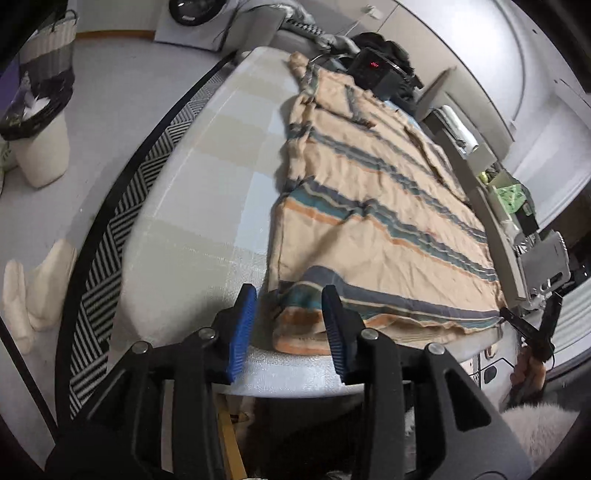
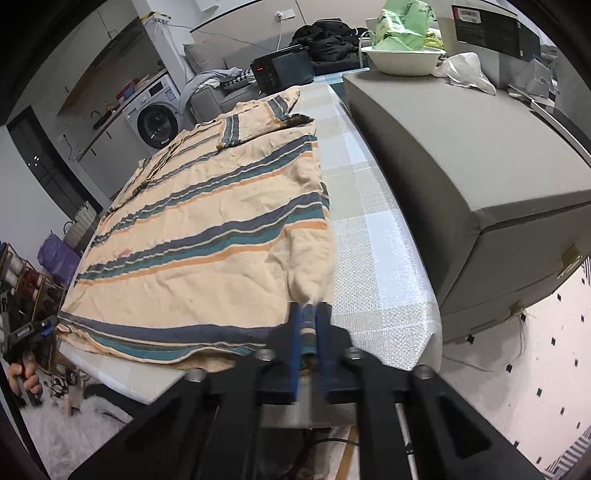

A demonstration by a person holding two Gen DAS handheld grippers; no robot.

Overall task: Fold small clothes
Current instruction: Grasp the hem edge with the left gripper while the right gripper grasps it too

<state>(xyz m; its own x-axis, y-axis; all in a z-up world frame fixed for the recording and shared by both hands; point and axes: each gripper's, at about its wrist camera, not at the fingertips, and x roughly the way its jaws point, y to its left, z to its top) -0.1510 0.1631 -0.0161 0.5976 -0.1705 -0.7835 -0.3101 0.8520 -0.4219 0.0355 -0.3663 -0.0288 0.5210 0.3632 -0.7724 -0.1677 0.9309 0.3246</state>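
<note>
While my right gripper (image 2: 308, 325) pinches the striped shirt's (image 2: 207, 229) near hem on the checked table (image 2: 373, 258), my left gripper (image 1: 290, 314) gapes, and the far white bowl (image 2: 402, 59) holds, perhaps, a green bag (image 2: 400, 26).

Wrinkled matt cloth shirt (image 2: 207, 229) on a glossy woven-textured tablecloth (image 2: 373, 258)

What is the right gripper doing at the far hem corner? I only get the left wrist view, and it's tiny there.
Observer: In the right wrist view, the right gripper is shut on the striped shirt at its hem, with fabric pinched between its blue pads.
Operator: What's on the grey block beside the table?
Observer: A white bowl holding a green bag.
</note>
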